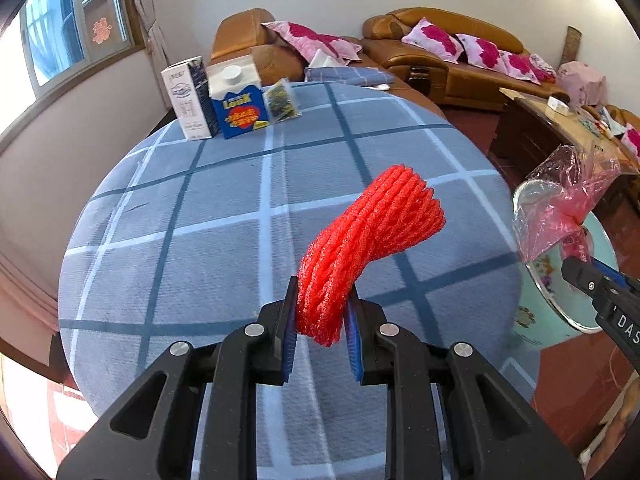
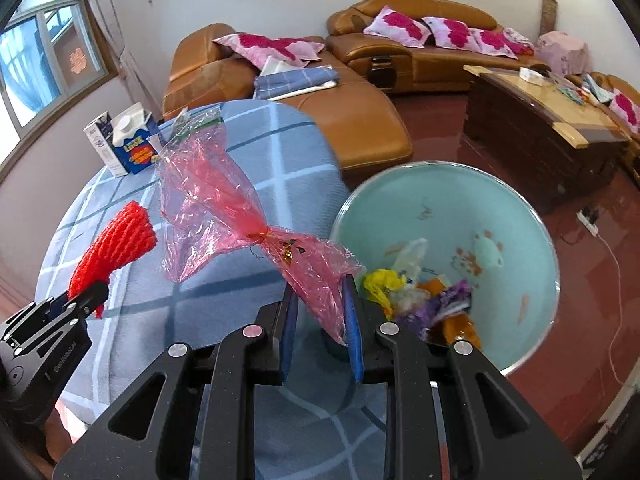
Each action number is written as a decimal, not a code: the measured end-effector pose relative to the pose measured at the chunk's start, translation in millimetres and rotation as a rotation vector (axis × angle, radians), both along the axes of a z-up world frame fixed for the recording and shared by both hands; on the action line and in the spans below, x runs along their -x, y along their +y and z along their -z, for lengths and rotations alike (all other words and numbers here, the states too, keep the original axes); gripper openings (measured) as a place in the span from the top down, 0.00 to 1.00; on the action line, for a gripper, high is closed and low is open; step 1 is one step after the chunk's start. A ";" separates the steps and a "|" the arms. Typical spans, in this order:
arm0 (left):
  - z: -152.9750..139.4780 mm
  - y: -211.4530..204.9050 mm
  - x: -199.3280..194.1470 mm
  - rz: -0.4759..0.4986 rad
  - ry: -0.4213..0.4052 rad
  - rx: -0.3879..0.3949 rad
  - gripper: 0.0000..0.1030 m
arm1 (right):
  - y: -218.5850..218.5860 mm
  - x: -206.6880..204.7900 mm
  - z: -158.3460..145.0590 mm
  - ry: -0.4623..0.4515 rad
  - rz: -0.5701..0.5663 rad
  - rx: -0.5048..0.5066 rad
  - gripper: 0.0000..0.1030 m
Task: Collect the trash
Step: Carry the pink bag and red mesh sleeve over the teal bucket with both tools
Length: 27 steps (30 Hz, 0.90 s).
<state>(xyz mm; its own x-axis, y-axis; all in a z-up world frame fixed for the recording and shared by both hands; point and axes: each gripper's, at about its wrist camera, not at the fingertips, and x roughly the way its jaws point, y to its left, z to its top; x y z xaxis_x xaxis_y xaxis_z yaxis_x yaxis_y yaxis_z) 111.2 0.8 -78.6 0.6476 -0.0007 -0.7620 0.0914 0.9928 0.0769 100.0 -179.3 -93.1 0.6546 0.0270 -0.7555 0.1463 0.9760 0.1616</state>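
While the left gripper (image 1: 322, 312) fills the bottom of the left wrist view, its fingers are clenched on a red foam net sleeve (image 1: 368, 240), which rises from between the blue pads toward the centre right of the frame and bends over above the surface (image 1: 200, 240). That round surface is covered with a blue checked cloth. At its far edge, in the upper left of the frame, stand a white carton (image 1: 188, 100), a blue and white carton with a round cap (image 1: 236, 98) just beside it, and a small clear packet (image 1: 284, 100) to the right of those.

At the bottom centre of the right wrist view, the right gripper (image 2: 320, 308) has its fingers clenched on a crumpled pink plastic wrapper (image 2: 224, 216), tied at a knot in the middle and fanning out toward the upper left. The wrapper hangs over the right edge of the surface, just beside a pale green basin (image 2: 500, 216) at the right of the frame. Inside the basin lie yellow, purple and orange scraps of trash (image 2: 424, 296). The basin sits lower than the surface, over a dark red floor (image 2: 440, 148).

The same view shows the left gripper at the lower left with the red sleeve sticking up from it. Brown leather sofas (image 2: 360, 120) with pink cushions (image 2: 400, 26) line the back wall, and a window (image 2: 44, 56) shows in the upper left.
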 end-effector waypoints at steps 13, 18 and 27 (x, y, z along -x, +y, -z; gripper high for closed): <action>-4.3 -56.6 15.4 0.096 -0.027 -0.037 0.80 | -49.6 22.8 4.4 -0.008 0.094 -0.010 0.78; -7.2 -81.1 13.6 0.130 -0.040 -0.050 0.80 | -71.2 27.7 7.3 -0.011 0.143 -0.024 0.78; -9.3 -123.8 10.9 0.198 -0.053 -0.057 0.80 | -105.9 29.9 9.3 -0.012 0.240 -0.011 0.77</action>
<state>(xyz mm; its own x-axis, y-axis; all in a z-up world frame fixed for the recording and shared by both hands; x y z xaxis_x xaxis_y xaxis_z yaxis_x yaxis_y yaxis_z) 100.4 -123.1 -69.3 0.6786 -0.0897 -0.7291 0.2783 0.9499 0.1421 70.1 -285.2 -102.4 0.6520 -0.1225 -0.7483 0.3723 0.9114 0.1752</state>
